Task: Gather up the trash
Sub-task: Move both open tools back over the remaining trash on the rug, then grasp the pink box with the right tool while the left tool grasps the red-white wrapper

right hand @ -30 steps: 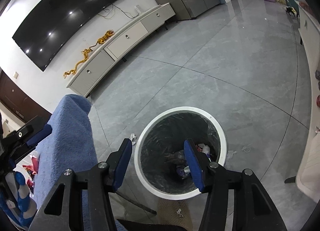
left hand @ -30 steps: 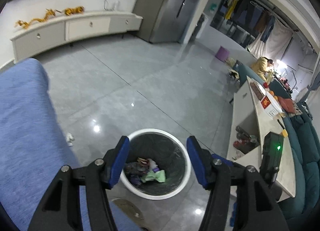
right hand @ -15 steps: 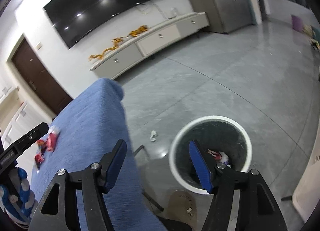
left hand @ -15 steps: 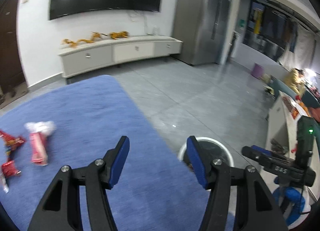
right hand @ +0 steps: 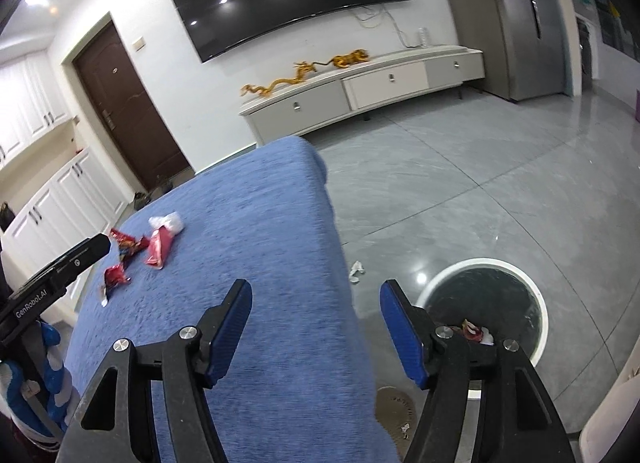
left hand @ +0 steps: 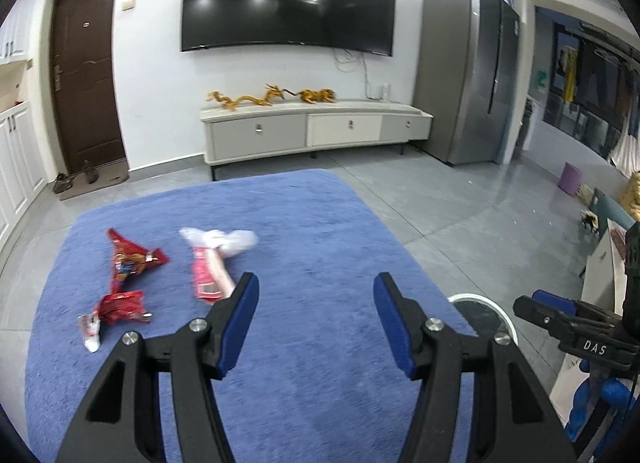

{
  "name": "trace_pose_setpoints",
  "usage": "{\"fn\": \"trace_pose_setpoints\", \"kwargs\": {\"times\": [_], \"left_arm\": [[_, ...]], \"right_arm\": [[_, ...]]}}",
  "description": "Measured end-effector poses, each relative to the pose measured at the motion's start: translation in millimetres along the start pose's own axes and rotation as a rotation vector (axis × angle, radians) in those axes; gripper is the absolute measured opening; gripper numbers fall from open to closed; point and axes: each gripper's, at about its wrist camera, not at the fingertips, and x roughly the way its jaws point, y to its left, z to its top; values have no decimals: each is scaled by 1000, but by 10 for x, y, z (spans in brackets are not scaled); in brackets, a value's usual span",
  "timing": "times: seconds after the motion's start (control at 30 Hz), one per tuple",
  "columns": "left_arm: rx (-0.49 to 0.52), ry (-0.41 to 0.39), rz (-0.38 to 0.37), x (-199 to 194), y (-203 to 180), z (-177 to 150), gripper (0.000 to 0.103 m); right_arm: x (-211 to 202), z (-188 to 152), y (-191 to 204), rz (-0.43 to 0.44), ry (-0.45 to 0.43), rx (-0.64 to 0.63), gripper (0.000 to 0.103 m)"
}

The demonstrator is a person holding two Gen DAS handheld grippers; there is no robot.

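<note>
Left wrist view: one second ago this camera looked straight down into the trash bin; it now faces across the blue surface [left hand: 304, 247] toward the television wall. The left claw [left hand: 316, 315] hangs level above the near part of the surface, jaws spread wide and holding nothing. Ahead and left of it on the surface lie a pink wrapper [left hand: 210, 273] touching a crumpled white wrapper [left hand: 224, 239], a red wrapper [left hand: 130, 259] further left, and a smaller crumpled red wrapper [left hand: 120, 305] nearer the camera. Only a sliver of the trash bin [left hand: 490, 307] shows, on the floor past the surface's right edge. The right claw's black body enters from the right edge, above the bin.

Right wrist view: the bin filled the centre a second ago; it has shifted to the lower right. The right claw [right hand: 316, 323] straddles the surface's right edge, jaws wide apart and empty. The trash bin [right hand: 536, 295] stands on the floor beside that edge, with scraps inside. A white scrap [right hand: 356, 269] lies on the floor between surface and bin. The wrappers sit toward the surface's far left, well apart from this claw.
</note>
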Motion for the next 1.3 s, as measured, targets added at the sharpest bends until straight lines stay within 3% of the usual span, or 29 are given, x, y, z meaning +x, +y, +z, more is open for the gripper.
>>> {"fn": "trace_pose_setpoints", "kwargs": {"times": [0.43, 1.03, 1.3], "left_arm": [[-111, -21, 60, -187, 721, -158, 58], [-190, 8, 105, -100, 1276, -351, 60], [-182, 26, 151, 70, 1818, -363, 74]], "right_arm": [[273, -53, 784, 32, 51, -130, 66], [635, -95, 1336, 57, 128, -236, 67], [992, 12, 1642, 118, 162, -286, 67]]}}
